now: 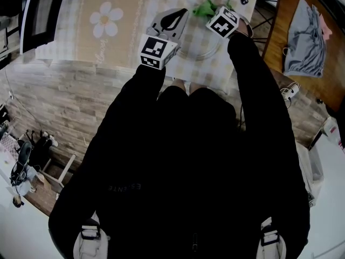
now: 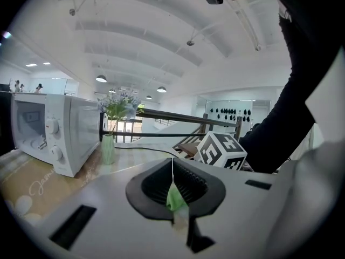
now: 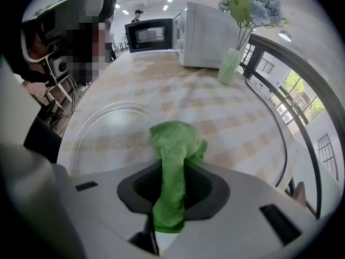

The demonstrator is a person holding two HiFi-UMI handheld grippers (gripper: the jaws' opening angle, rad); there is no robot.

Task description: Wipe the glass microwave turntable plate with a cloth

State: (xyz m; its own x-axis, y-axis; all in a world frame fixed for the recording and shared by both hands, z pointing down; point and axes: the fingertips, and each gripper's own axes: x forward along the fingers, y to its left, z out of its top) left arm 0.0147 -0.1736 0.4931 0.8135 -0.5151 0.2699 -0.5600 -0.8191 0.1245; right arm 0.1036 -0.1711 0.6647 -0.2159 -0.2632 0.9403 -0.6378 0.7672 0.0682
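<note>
The clear glass turntable plate (image 1: 207,52) lies on the checked tablecloth (image 1: 108,42), and in the right gripper view the plate (image 3: 108,128) spreads ahead and to the left. My right gripper (image 3: 170,196) is shut on a green cloth (image 3: 175,144), whose free end rests on the plate's right part. From above, the cloth (image 1: 206,8) pokes out beyond the right gripper (image 1: 215,14). My left gripper (image 1: 175,20) is at the plate's left side. In its own view the left gripper (image 2: 173,190) is shut on a thin clear edge, seemingly the plate's rim, with green (image 2: 175,197) showing there.
A white microwave (image 3: 207,34) and a black one (image 3: 148,35) stand at the table's far end, with a vase of flowers (image 3: 230,63) near the railing. A dark cable (image 3: 275,117) runs along the right edge. A grey garment (image 1: 304,36) lies on a wooden table to the right.
</note>
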